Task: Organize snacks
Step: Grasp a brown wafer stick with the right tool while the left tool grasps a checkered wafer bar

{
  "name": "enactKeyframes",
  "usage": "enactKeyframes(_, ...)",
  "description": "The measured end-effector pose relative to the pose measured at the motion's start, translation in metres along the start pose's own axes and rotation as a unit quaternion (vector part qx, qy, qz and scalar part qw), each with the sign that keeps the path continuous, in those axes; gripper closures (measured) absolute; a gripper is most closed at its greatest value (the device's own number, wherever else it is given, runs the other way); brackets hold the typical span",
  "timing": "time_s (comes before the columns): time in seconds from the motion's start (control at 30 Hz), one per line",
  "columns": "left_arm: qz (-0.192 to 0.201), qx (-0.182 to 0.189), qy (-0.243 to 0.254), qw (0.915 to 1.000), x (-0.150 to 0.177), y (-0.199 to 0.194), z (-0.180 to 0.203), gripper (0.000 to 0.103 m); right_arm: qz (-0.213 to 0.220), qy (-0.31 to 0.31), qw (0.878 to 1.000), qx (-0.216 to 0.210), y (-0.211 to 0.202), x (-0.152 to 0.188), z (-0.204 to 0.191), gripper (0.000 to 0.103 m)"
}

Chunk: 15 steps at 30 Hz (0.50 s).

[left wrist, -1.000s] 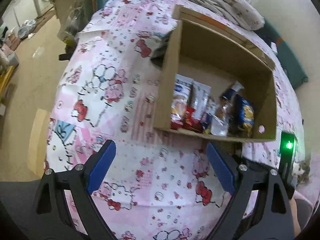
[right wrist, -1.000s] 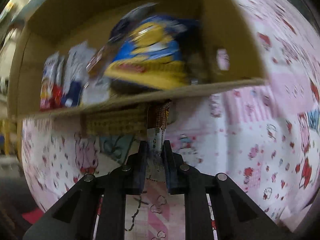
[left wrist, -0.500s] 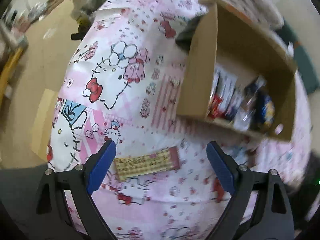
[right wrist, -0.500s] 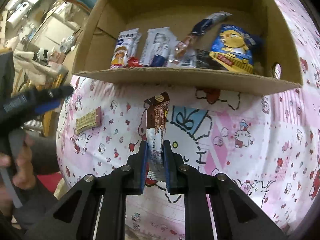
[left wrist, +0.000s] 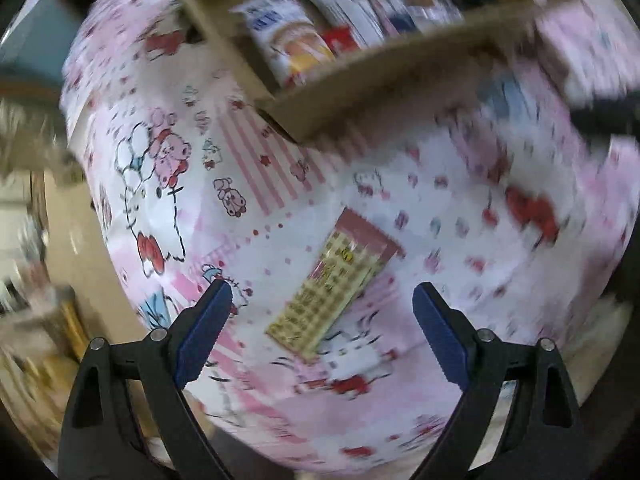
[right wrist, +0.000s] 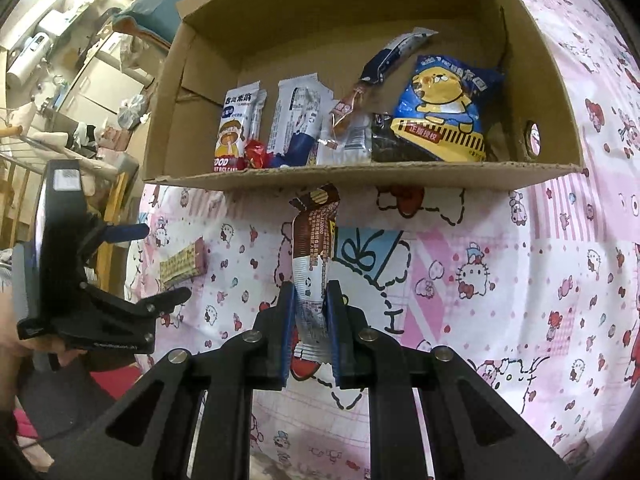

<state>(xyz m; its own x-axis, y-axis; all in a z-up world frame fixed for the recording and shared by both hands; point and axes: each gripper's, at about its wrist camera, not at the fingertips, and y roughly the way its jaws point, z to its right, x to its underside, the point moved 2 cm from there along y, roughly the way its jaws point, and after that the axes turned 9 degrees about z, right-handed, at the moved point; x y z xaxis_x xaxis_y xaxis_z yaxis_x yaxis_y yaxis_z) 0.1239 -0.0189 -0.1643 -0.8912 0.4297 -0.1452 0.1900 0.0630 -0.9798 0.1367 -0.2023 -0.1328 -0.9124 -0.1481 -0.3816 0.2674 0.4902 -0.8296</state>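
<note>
Fingers of the right gripper [right wrist: 310,332] clamp a brown-and-white snack stick [right wrist: 312,248], its long axis pointing up toward the cardboard box [right wrist: 360,178]. The left gripper [left wrist: 322,316], fingers wide, hangs over a checkered wafer pack [left wrist: 334,286] lying diagonally on the patterned cloth [left wrist: 256,184].

Wafer packet [left wrist: 335,280] lies on tablecloth [left wrist: 260,184] before box [right wrist: 360,178] (snacks inside).

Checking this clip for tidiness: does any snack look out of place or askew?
Yes. One checkered snack bar lies loose on the cloth, outside the cardboard box holding the others. Inside, a dark slim packet leans diagonally across its neighbours.
</note>
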Motion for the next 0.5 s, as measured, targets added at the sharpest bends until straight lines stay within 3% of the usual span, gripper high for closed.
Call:
enactKeyframes(0.07,-0.014,0.0,0.024,0.9996,0.0,0.01,0.001,0.013,0.0,0.003,1.0,0.002,-0.002,0.001,0.001,0.087)
enactKeyframes(0.23,-0.04,0.041,0.033,0.9978,-0.003,0.03,0.003,0.031,0.007,0.009,1.0,0.004,-0.012,0.0,0.005,0.087)
enactKeyframes(0.27,-0.039,0.048,0.029,0.9977,-0.003,0.029,0.003,0.04,0.007,0.009,1.0,0.006,-0.012,0.0,0.004,0.087)
enactKeyframes(0.3,-0.036,0.05,0.031,0.9976,-0.003,0.028,0.005,0.062,0.006,0.007,1.0,0.009,-0.011,0.001,0.004,0.087)
enactKeyframes(0.33,-0.034,0.045,0.037,0.9977,-0.003,0.025,0.007,0.078,0.005,0.004,1.0,0.013,-0.01,0.001,0.004,0.087)
enactKeyframes(0.4,-0.03,0.037,0.037,0.9982,0.002,0.019,0.011,0.081,0.004,0.002,1.0,0.014,-0.011,0.001,0.002,0.087)
enactKeyframes(0.5,-0.02,0.054,0.006,0.9983,0.011,0.005,0.02,0.081,0.009,-0.003,1.0,0.005,-0.014,0.001,-0.004,0.087)
